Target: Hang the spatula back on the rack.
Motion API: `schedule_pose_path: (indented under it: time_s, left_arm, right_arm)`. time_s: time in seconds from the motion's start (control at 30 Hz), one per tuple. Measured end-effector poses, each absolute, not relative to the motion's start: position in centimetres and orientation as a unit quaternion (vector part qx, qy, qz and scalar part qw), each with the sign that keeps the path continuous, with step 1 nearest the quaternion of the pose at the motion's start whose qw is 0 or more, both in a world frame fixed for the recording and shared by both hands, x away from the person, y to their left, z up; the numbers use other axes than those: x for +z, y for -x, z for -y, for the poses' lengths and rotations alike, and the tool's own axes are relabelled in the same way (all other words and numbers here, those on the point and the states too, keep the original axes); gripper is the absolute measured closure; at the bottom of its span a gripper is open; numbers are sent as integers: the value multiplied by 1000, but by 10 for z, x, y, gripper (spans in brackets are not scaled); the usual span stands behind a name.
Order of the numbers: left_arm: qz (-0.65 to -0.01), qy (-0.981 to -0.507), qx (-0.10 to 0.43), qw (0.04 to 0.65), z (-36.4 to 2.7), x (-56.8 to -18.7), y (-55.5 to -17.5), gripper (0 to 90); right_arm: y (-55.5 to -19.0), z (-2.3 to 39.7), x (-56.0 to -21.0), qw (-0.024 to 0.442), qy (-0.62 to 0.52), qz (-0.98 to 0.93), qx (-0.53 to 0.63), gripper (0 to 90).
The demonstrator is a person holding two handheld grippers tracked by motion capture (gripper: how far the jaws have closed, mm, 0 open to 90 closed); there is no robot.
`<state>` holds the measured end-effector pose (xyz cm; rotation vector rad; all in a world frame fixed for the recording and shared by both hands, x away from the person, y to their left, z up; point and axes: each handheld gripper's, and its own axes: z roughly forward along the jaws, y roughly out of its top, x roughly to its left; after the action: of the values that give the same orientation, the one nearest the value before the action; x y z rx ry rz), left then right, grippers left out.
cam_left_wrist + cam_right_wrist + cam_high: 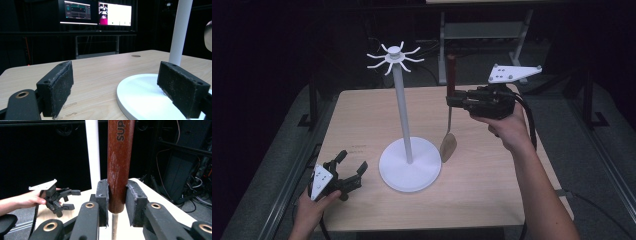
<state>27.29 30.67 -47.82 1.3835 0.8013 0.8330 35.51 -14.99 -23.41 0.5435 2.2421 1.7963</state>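
A white stand (402, 107) rises from a round base (409, 170) at mid table, with short hook arms (395, 56) at its top. My right gripper (451, 101) is shut on the reddish-brown wooden handle (451, 75) of a utensil that hangs upright above the table, its metal shaft and scoop-like head (448, 146) just right of the base. In the right gripper view the pads clamp the handle (119, 167) near its lower end, with the stand's pole (93, 152) behind. My left gripper (352, 165) rests open at the front left; its pads (58, 87) have nothing between them.
The light wooden table (492, 190) has edges close on all sides. In the left gripper view the white base (140, 100) lies just ahead on the right, and monitors (97, 13) glow beyond the table. A metal frame (482, 35) stands behind.
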Motion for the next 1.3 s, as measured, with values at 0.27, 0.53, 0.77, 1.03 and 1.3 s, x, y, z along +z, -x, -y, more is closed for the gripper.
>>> schedule_pose_path:
  time_s: [0.27, 0.53, 0.77, 1.03, 1.3]
  left_arm:
    - [-348, -601, 362, 622, -307, -478, -273, 131]
    - [-347, -601, 362, 622, -307, -478, -273, 131]
    - [-347, -601, 362, 622, -306, -478, -273, 131]
    - [-348, -600, 362, 623, -307, -478, -273, 131]
    - [-351, -602, 361, 620, -307, -478, -274, 131]
  right_arm:
    - [-357, 134, -226, 105, -167, -767, 610, 729]
    - [-361, 120, -221, 99, -156, -770, 611, 729]
    - [-364, 109, -219, 92, -150, -774, 609, 728]
    - [-371, 94, -219, 83, -144, -780, 604, 727]
    - [-375, 86, -219, 75, -140, -786, 597, 725]
